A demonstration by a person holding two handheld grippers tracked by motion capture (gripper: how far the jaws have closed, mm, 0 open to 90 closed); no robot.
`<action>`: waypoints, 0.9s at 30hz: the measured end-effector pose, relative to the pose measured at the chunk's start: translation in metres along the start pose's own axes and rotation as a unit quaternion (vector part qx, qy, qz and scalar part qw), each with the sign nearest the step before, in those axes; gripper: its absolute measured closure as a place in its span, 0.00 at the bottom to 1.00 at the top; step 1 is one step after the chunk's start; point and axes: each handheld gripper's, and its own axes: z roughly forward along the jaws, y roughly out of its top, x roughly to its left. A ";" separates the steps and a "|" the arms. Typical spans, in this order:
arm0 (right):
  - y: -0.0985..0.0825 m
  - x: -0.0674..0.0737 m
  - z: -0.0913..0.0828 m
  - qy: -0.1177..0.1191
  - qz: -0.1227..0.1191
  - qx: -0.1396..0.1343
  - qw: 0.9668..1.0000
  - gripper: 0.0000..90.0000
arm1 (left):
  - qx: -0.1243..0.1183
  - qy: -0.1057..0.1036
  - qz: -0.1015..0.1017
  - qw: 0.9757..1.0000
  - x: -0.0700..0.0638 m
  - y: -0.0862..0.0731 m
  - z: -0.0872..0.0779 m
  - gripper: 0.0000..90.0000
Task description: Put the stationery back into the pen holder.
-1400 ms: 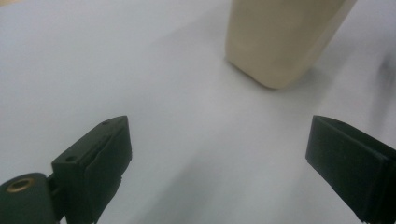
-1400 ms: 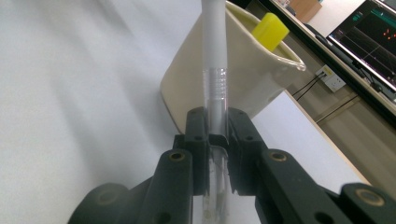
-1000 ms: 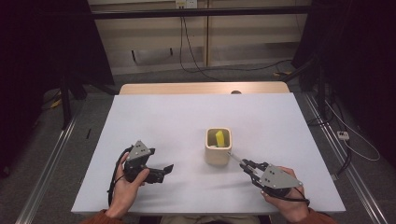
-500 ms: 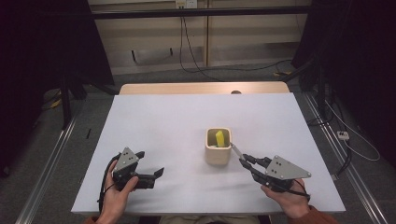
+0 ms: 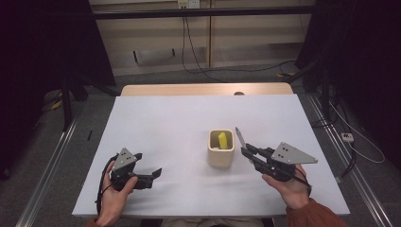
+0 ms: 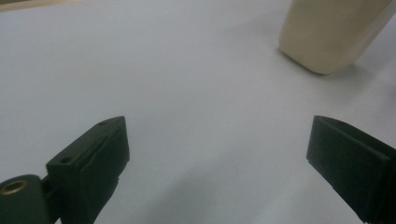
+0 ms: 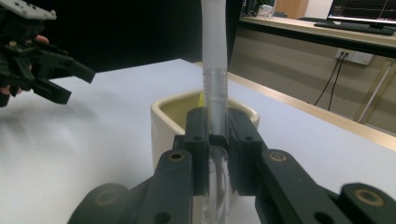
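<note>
Pen (image 7: 215, 93), slim, stiff, light and probably slippery, is sitting clenched near its ribbed middle in the right claw (image 5: 247, 150), tip angling up beside the cream cup (image 5: 221, 148) holding something yellow (image 5: 221, 139). Left claw (image 5: 153, 173) is hovering released over the bench (image 5: 189, 118), well apart.
</note>
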 end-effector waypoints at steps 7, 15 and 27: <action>0.009 -0.006 0.006 -0.001 0.028 -0.009 1.000 0.90 | 0.000 -0.002 -0.001 1.000 -0.001 -0.002 0.002 0.06; 0.013 -0.014 0.011 0.002 0.062 -0.016 0.998 0.89 | 0.003 -0.004 -0.008 1.000 -0.001 -0.003 0.005 0.06; 0.034 -0.023 0.025 0.010 0.094 -0.049 0.994 0.89 | 0.002 -0.008 -0.005 1.000 -0.001 -0.003 0.008 0.07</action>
